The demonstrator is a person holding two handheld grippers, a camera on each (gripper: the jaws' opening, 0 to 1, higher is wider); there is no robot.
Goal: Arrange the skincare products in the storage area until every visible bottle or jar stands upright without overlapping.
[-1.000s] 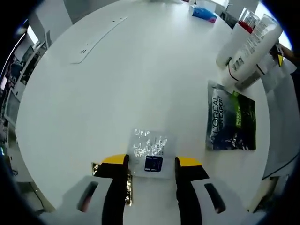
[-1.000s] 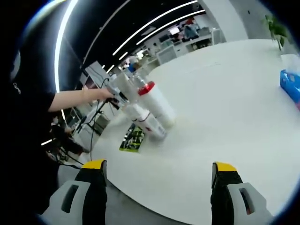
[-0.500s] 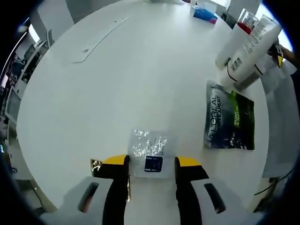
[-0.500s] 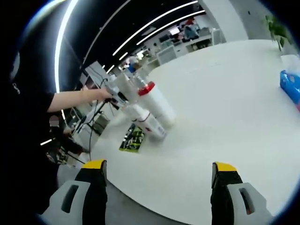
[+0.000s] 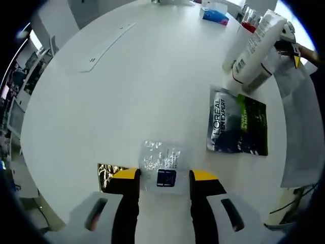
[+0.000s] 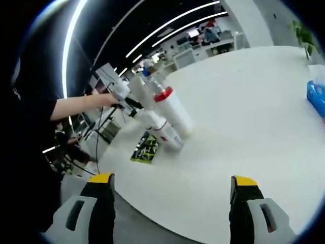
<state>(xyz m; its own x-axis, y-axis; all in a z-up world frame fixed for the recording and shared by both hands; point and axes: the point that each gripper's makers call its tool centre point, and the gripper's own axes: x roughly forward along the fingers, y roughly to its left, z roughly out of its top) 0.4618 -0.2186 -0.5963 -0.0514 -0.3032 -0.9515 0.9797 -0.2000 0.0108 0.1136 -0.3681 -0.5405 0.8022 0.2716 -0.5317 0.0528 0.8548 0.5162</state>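
Observation:
My left gripper (image 5: 163,175) holds a small clear sachet (image 5: 162,161) with silvery print and a blue label, its jaws against the sachet's two sides. A gold foil sachet (image 5: 105,173) peeks out beside the left jaw. A dark L'Oreal sachet (image 5: 236,127) lies flat near the table edge. Beyond it stand white bottles (image 5: 254,46) close together, one with a red cap (image 5: 247,25). In the right gripper view the bottles (image 6: 170,114) and the dark sachet (image 6: 144,147) sit left of centre. The left gripper (image 6: 118,90), held by an arm, hovers at their tops. My right gripper (image 6: 172,179) is open with nothing in it, off the table edge.
The large round white table (image 5: 127,91) has bare room across its middle. A blue tissue pack (image 5: 213,15) lies at the far side, and it shows again as a blue pack (image 6: 316,94) in the right gripper view. A grey strip (image 5: 109,43) lies far left. A hand (image 5: 304,51) shows past the bottles.
The left gripper's camera shifted, so bottles and dark sachet slid up-left in its picture; the clear sachet stayed between the jaws. More gold foil shows. The right gripper barely moved.

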